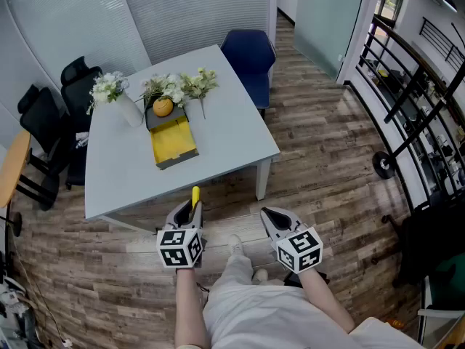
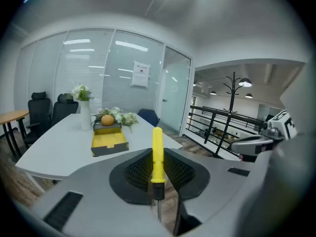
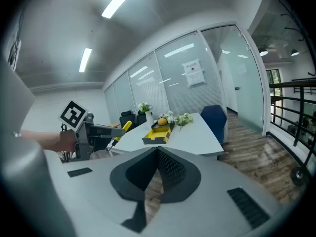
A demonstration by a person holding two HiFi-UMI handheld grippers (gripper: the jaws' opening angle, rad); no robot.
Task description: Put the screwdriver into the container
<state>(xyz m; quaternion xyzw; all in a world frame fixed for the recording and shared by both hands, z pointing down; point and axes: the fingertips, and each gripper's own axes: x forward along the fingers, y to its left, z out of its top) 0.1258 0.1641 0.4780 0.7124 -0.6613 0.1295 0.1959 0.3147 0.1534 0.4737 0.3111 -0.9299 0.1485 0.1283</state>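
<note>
A yellow-handled screwdriver (image 2: 157,144) stands upright between the pads of my left gripper (image 2: 156,158), which is shut on it; its black collar and metal shaft point down toward me. In the head view the left gripper (image 1: 191,211) hovers over the floor just short of the white table's (image 1: 232,133) near edge, with the screwdriver (image 1: 195,195) sticking out ahead. The container (image 1: 173,143), an open yellow-lined tray, lies on the table beyond it. My right gripper (image 1: 267,214) hangs beside the left one, shut with nothing in it (image 3: 157,151).
An orange (image 1: 163,107) sits at the container's far end, flanked by white flowers in a vase (image 1: 116,93) and loose blooms (image 1: 190,84). A blue chair (image 1: 248,55) stands behind the table, black chairs (image 1: 51,115) to its left, and a black railing (image 1: 414,100) to the right.
</note>
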